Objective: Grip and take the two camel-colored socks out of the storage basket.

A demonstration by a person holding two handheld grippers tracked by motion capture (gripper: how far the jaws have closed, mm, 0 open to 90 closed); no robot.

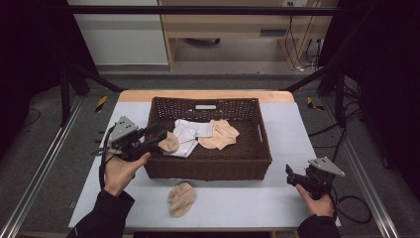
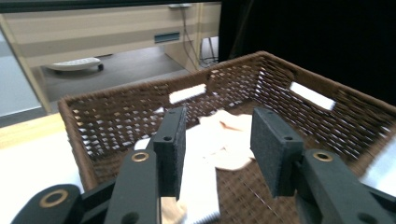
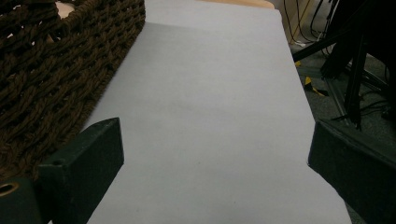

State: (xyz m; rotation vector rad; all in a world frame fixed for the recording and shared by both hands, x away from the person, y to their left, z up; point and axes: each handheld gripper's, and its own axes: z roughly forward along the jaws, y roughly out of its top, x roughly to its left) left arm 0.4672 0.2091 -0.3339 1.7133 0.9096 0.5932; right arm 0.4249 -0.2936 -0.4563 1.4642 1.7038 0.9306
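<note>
Left gripper (image 2: 217, 154) is hovering over the near-left corner of the basket (image 1: 208, 168) with jaws parted and nothing between the pads, a beige sock (image 1: 169, 143) lying just below inside by the left wall. Right gripper (image 1: 297, 179) is resting wide open and empty on the table's (image 1: 287, 134) near right. Likely a drop-off step; next is probably reaching for the sock (image 1: 181, 198) lying on the table near the basket's front.

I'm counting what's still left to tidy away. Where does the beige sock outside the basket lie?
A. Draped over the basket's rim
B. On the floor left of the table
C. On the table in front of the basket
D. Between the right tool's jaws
C: the high view shows the sock lying flat on the table, just on the near side of the basket.
</note>
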